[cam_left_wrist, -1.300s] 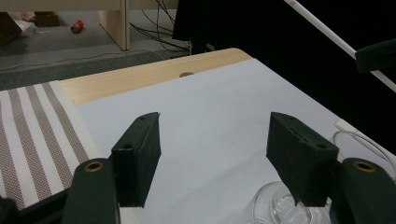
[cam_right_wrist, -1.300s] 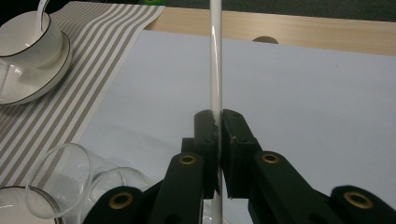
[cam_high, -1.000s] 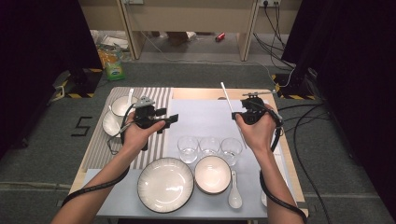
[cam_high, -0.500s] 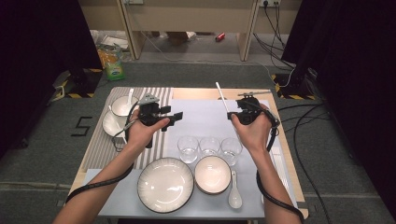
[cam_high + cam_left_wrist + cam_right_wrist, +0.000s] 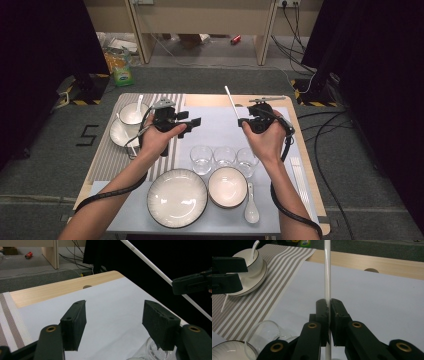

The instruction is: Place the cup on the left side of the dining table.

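Above the three empty glasses [image 5: 224,159], the right gripper [image 5: 246,121] clamps a white chopstick [image 5: 231,103] between closed jaws, the left gripper [image 5: 192,118] hovers wide open holding nothing, and beyond it a spoon [image 5: 138,105] rests in a bowl [image 5: 132,114].

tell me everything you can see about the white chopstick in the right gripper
The white chopstick is a thin, straight, smooth rod, plastic or ceramic by its look. The right gripper has its black pads shut on it near its lower part, with a short end below the jaws. It is held off the table, rising up and away from the person over the pale blue mat. Nothing else touches it.
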Tool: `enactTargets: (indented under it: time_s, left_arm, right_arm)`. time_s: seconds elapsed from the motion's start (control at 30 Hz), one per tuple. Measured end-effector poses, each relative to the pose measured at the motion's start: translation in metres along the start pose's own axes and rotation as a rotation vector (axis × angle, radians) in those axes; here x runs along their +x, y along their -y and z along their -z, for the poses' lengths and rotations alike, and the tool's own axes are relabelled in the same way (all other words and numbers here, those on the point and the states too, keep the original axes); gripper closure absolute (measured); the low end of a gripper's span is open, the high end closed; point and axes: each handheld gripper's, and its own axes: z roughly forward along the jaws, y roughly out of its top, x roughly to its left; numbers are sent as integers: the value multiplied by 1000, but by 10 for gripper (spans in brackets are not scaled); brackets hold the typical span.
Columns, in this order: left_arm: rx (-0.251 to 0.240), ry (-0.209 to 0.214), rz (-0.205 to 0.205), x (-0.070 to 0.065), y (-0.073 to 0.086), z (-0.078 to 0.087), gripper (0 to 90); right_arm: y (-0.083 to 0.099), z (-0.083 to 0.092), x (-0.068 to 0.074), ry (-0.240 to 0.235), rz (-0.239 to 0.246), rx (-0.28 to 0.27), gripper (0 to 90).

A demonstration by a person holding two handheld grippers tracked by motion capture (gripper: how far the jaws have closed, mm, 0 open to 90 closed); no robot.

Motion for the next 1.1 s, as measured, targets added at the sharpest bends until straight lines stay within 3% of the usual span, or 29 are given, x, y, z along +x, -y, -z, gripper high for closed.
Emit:
enactTargets:
  time_s: [0.4,0.53,1.1]
  left_arm:
    - [-1,22,29,0,-5,-6,354]
    - [0,66,77,-2,-6,-9,357]
    - [-12,73,68,-9,-18,-18,361]
  right_arm:
    - [-2,-3,9,-24,16,-15,857]
    - [-2,-4,12,-35,22,-18,857]
    - [-2,-5,25,-59,47,-30,857]
